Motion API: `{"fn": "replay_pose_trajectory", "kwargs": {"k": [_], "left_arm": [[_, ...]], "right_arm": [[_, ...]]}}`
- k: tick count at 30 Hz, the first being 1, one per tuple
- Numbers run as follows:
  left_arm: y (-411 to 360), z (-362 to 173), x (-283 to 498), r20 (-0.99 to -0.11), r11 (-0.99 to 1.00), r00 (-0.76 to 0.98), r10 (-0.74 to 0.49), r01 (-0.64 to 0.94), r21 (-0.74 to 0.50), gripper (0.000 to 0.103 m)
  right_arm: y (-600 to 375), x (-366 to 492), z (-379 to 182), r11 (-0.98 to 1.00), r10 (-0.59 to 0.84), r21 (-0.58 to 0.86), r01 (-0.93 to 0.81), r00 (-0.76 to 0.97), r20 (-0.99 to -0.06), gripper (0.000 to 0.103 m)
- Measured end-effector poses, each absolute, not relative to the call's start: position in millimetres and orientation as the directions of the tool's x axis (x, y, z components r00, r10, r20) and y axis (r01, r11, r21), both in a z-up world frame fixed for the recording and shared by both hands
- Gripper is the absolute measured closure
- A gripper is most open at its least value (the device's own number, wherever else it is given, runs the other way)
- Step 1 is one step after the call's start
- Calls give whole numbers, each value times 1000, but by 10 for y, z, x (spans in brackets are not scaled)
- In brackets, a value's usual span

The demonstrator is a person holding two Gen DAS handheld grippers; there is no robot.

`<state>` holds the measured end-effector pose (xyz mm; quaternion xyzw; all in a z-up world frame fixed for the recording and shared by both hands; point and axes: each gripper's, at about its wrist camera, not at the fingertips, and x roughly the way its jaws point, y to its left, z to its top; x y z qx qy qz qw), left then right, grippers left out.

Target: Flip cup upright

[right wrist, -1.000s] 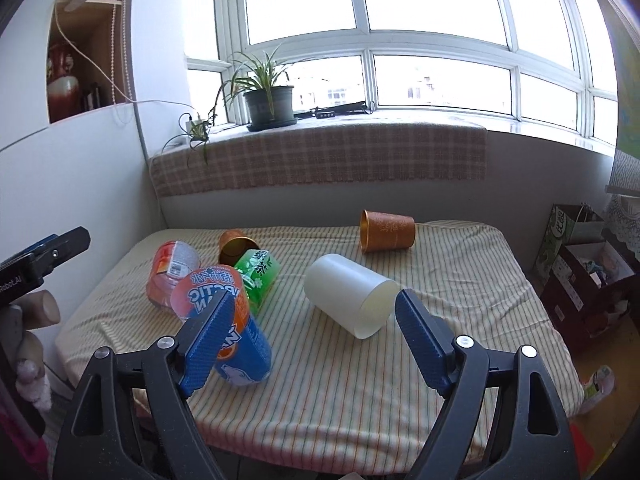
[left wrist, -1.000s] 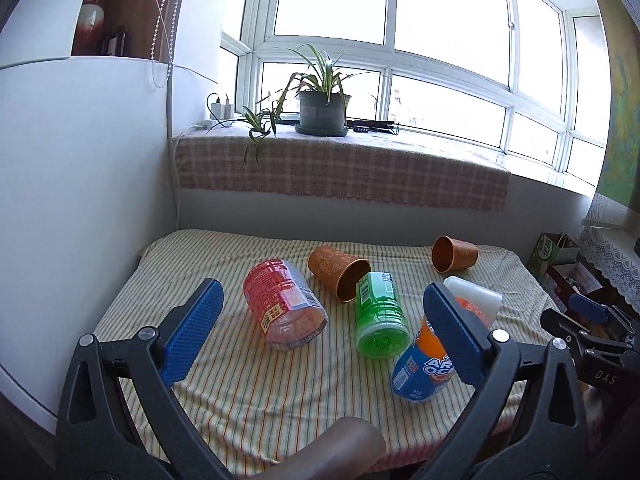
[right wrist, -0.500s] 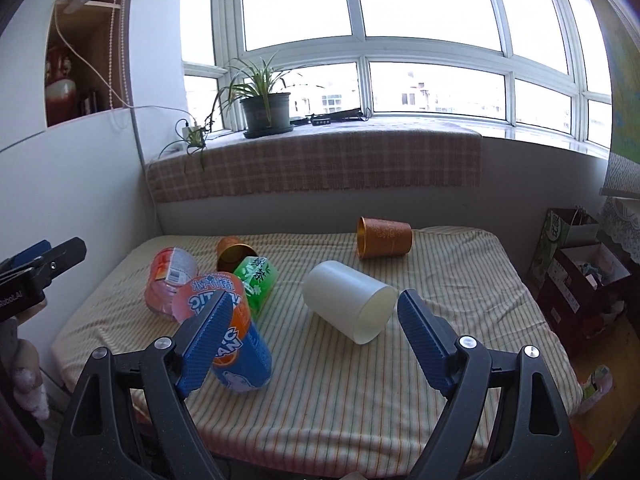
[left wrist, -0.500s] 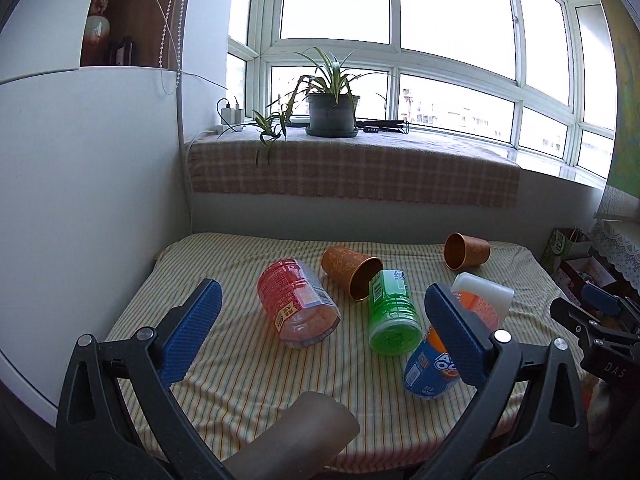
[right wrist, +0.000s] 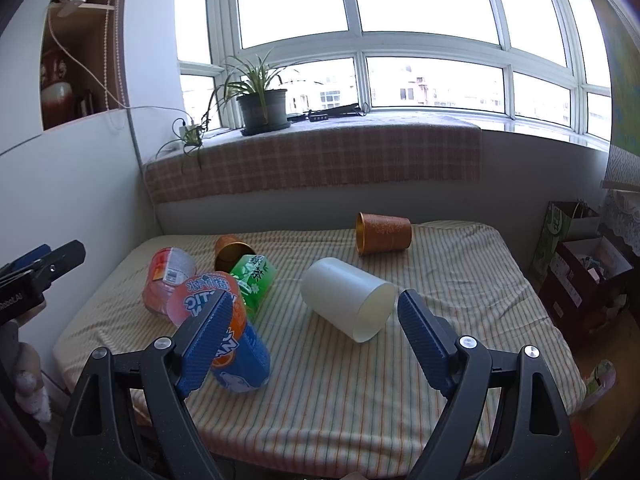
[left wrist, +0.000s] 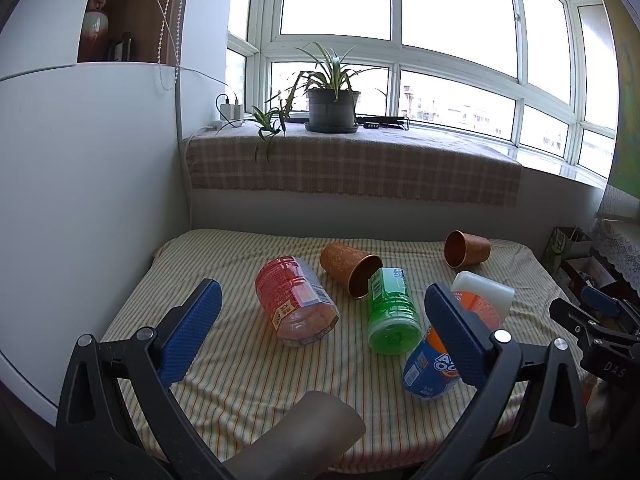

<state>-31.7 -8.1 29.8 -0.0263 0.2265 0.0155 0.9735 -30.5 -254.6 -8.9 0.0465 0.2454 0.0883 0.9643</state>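
Observation:
Several cups lie on their sides on a striped cloth table [left wrist: 240, 368]. A white cup [right wrist: 346, 304] lies mouth toward me, just ahead of my open right gripper [right wrist: 314, 334]. An orange-brown cup [right wrist: 383, 232] lies at the far right, another [left wrist: 349, 269] in the middle. A red cup [left wrist: 294, 306], a green cup [left wrist: 392, 312] and an orange-blue cup [left wrist: 434, 354] lie near my open left gripper [left wrist: 322, 330], which holds nothing and hovers above the table's near edge. A brown cup [left wrist: 304, 436] lies at the bottom edge of the left wrist view.
A white wall [left wrist: 88, 200] borders the table's left side. Behind it runs a windowsill with a checked cloth [left wrist: 352, 172] and a potted plant [left wrist: 330, 104]. Boxes and bags [right wrist: 576, 264] stand on the floor to the right.
Both grippers have drawn back and risen a little, so the table and cups sit slightly farther off. Nothing on the table has moved.

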Motion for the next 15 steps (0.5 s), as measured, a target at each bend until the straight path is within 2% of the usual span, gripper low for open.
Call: {"fn": "replay_pose_trajectory", "kwargs": {"k": [15], "left_arm": [[-87, 288, -299, -446, 998, 895, 17, -39, -41, 0]], "right_arm": [[-2563, -255, -124, 978, 204, 148, -150, 853, -481, 18]]}}
